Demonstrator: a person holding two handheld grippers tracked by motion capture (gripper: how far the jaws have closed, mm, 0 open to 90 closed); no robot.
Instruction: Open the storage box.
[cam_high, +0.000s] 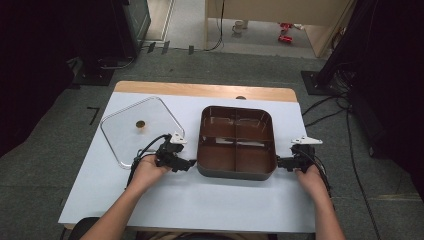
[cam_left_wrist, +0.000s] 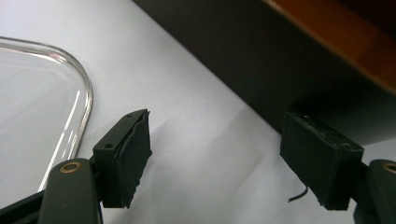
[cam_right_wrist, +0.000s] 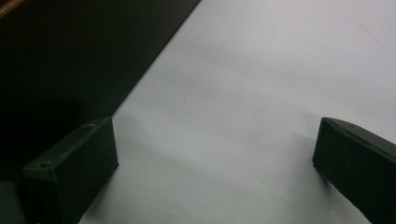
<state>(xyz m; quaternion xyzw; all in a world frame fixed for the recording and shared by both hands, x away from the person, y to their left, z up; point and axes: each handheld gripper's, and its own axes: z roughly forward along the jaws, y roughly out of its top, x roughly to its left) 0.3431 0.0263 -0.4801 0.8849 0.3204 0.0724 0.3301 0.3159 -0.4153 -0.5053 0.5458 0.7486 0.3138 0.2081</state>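
Observation:
A dark brown tray (cam_high: 237, 172) with four compartments stands in the middle of the white table. My left gripper (cam_high: 191, 163) lies low at the tray's left wall, jaws open and empty. In the left gripper view its pads (cam_left_wrist: 133, 156) stand wide apart over bare table, the tray wall (cam_left_wrist: 261, 70) just ahead. My right gripper (cam_high: 279, 162) sits at the tray's right wall, open as well. The right gripper view has the dark tray wall (cam_right_wrist: 70, 60) beside its left pad (cam_right_wrist: 77, 168), with nothing between the jaws.
A clear square lid (cam_high: 141, 129) with a small round knob (cam_high: 141, 124) lies flat left of the tray; its rim (cam_left_wrist: 81, 88) curves close to my left gripper. The table (cam_high: 200, 200) has a wooden far edge. Cables and stands crowd the floor beyond.

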